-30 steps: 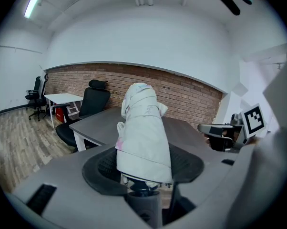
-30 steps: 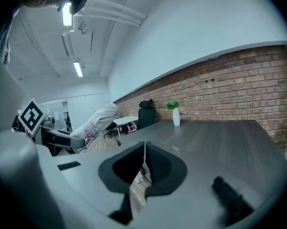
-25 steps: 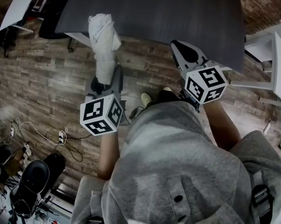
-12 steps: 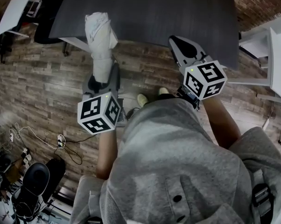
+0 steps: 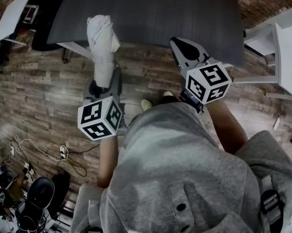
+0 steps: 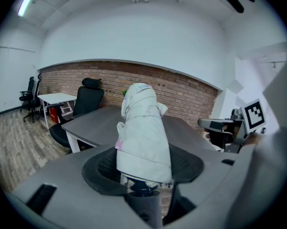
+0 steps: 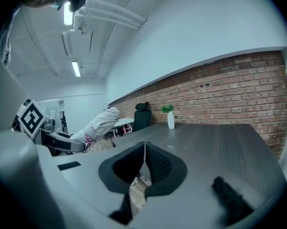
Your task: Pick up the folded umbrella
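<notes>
The left hand-held gripper clamps the lower end of the folded umbrella, which is held in the air and juts toward 12 o'clock over the bench edge. At its 3 o'clock, the right hand-held gripper is closed on nothing. The likely risk is that the long body, gripped through soft fabric, levers loose or knocks the bench. Count: one umbrella, two grippers, one bench, one vase

Wide dark tabletop open ahead, folded umbrella jutting over its near left edge, black office chair at the left corner, white vase far back (by the brick wall), white desk close on the right.
</notes>
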`<state>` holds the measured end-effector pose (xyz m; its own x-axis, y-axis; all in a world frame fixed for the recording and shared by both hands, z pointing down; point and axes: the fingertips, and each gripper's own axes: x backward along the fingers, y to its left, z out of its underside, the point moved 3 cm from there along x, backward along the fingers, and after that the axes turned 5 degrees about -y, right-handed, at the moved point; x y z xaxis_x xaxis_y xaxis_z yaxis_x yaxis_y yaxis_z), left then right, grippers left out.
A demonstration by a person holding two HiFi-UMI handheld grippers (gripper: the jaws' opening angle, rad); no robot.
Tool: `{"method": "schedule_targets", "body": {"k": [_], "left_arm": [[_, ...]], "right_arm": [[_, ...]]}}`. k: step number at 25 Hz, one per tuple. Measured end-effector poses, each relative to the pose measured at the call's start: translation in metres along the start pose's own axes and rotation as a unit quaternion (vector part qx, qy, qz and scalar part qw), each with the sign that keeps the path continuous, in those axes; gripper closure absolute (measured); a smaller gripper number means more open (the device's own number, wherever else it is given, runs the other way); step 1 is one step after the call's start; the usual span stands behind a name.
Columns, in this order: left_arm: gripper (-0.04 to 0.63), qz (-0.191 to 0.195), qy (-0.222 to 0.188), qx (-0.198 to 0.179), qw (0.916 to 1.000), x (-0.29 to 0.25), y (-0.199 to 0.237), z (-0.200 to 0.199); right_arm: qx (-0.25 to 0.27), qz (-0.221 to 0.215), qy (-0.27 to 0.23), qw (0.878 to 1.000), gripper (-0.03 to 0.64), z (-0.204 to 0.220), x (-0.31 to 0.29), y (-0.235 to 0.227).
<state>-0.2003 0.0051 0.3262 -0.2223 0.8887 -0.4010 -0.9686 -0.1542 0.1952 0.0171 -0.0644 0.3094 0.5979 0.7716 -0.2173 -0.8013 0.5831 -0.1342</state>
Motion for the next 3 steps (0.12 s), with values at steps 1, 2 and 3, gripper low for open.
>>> {"method": "schedule_targets", "body": {"k": [1, 2, 3], "left_arm": [[0.341, -0.001, 0.001, -0.001, 1.0000, 0.0004, 0.0018, 0.0008], [0.341, -0.002, 0.002, -0.001, 1.0000, 0.0006, 0.0031, 0.0018], [0.341, -0.003, 0.003, -0.002, 1.0000, 0.0007, 0.0043, 0.0029]], "right_arm": [[0.000, -0.001, -0.001, 1.000, 0.592, 0.0004, 0.0001, 0.0016], [0.000, -0.001, -0.002, 1.000, 0.592, 0.0008, 0.0005, 0.0027], [0.001, -0.001, -0.003, 1.000, 0.592, 0.0012, 0.0012, 0.0035]]}}
